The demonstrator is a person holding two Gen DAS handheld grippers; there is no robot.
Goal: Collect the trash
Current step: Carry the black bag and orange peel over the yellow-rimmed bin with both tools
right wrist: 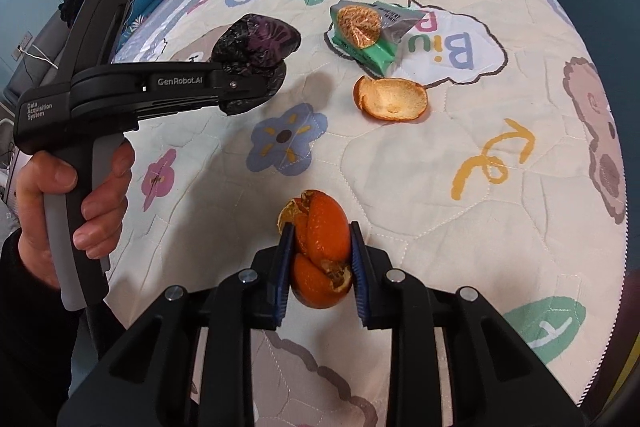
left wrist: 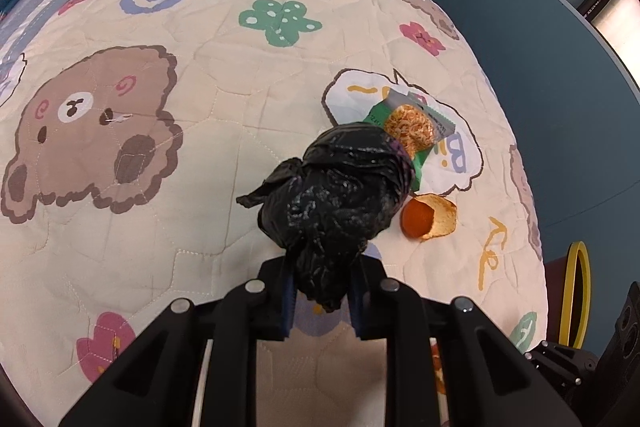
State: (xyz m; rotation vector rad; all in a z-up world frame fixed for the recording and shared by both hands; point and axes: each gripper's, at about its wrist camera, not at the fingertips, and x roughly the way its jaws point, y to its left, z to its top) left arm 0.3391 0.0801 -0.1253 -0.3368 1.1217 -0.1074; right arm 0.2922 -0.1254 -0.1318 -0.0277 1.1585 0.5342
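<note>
The left gripper is clamped on a crumpled black plastic bag. The right gripper is closed on curled orange peel pieces, held above the quilted bedspread. Risk: the loose peel segments may slip from the narrow pads. A cupped peel half and a green snack wrapper remain farther off.

My left gripper has its jaws clamped on a crumpled black plastic bag, held above the bed with its cartoon-bear quilt. Behind the bag a green snack wrapper lies on the quilt, and just beside the bag sits a piece of orange peel.
</note>
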